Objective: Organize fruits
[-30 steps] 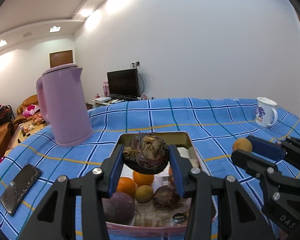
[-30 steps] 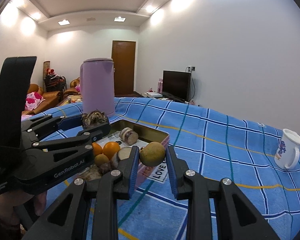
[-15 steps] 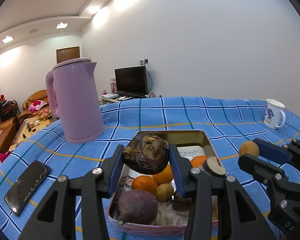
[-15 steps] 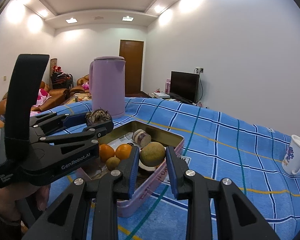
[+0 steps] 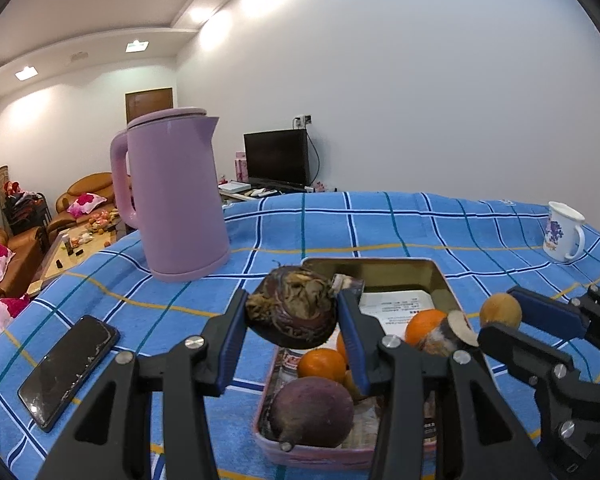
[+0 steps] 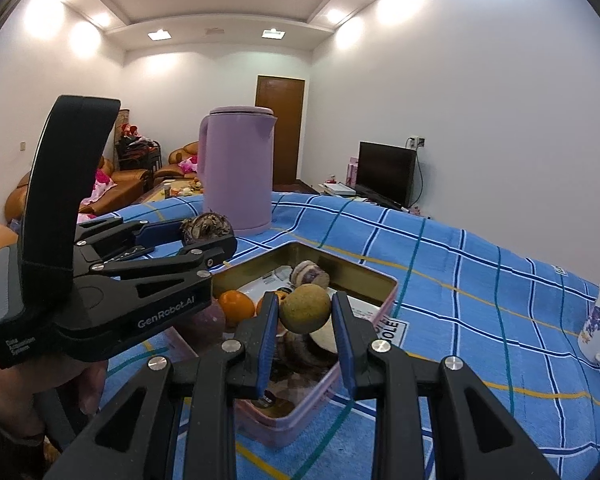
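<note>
1. Fruits are held in both tongs. In the left wrist view, the left gripper point(image 5: 292, 316) is seen pinching a dark scaly fruit point(image 5: 294, 312), with the tin point(image 5: 440, 276) just ahead and below; release is best made low over bare tin floor.
2. In the right wrist view, the right gripper point(image 6: 305, 310) is clamped on a small brown fruit point(image 6: 305, 308) above the tin's near corner; the oranges point(image 6: 236, 306) should be cleared first.

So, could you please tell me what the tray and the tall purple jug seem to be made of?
The tray looks like thin metal: its gold inner walls shine, with a pink painted outside. The jug looks like matte plastic, evenly lilac with soft highlights, though coated metal is possible.
</note>
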Available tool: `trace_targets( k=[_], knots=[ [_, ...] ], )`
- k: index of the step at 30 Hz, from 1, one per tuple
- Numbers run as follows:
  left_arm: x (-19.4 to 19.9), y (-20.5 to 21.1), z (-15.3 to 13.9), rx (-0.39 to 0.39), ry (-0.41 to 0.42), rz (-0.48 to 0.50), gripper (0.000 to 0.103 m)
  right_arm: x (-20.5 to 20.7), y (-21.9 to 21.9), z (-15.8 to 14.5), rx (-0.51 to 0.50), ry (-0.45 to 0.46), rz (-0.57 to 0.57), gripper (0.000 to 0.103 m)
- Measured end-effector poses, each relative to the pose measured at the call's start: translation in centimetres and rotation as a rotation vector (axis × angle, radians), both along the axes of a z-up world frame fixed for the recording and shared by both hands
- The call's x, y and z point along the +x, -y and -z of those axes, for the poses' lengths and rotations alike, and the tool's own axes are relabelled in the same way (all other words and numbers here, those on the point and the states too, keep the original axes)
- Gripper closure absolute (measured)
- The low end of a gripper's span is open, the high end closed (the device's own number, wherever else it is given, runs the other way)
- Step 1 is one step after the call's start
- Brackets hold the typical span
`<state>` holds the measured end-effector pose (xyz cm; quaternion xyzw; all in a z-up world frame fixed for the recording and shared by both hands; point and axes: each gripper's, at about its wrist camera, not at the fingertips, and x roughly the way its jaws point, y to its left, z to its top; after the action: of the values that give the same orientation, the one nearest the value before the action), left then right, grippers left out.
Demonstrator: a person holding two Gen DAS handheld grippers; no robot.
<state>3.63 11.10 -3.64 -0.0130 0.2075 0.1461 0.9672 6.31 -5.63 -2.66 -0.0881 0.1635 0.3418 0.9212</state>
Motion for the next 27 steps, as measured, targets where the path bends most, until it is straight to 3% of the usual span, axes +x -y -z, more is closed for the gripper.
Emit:
trace_targets(
  k=[10,16,18,19,21,24,27],
  knots=[
    [0.9,-0.6,0.5,-0.018,-0.062,0.002,0.057,2.2,-1.1,0.9,-0.018,-0.124,-0.043,0.074],
    [1.1,-0.6,0.6,-0.016,-0.08,0.005,0.055,2.3,-1.9,1.2,-0.047,-0.147,-0.069,0.074],
    [1.2,-0.4,0.7,-0.007,-0.089,0.006,0.048,2.2,-2.1,1.2,-0.058,-0.145,-0.069,0.073],
    [1.2,-0.3,0.7,-0.002,-0.087,-0.001,0.044,2.2,-2.1,1.3,-0.062,-0.143,-0.067,0.071],
    [0.8,-0.2,0.5,0.005,-0.068,-0.009,0.029,2.3,-2.0,1.3,-0.062,-0.146,-0.058,0.053],
    [0.3,-0.4,0.3,-0.003,-0.044,-0.013,0.025,2.3,-1.3,1.0,-0.027,-0.139,-0.04,0.037],
    [-0.1,-0.5,0.1,-0.005,-0.018,-0.018,0.021,2.0,-1.0,0.8,-0.017,-0.117,-0.021,0.035]
  ],
)
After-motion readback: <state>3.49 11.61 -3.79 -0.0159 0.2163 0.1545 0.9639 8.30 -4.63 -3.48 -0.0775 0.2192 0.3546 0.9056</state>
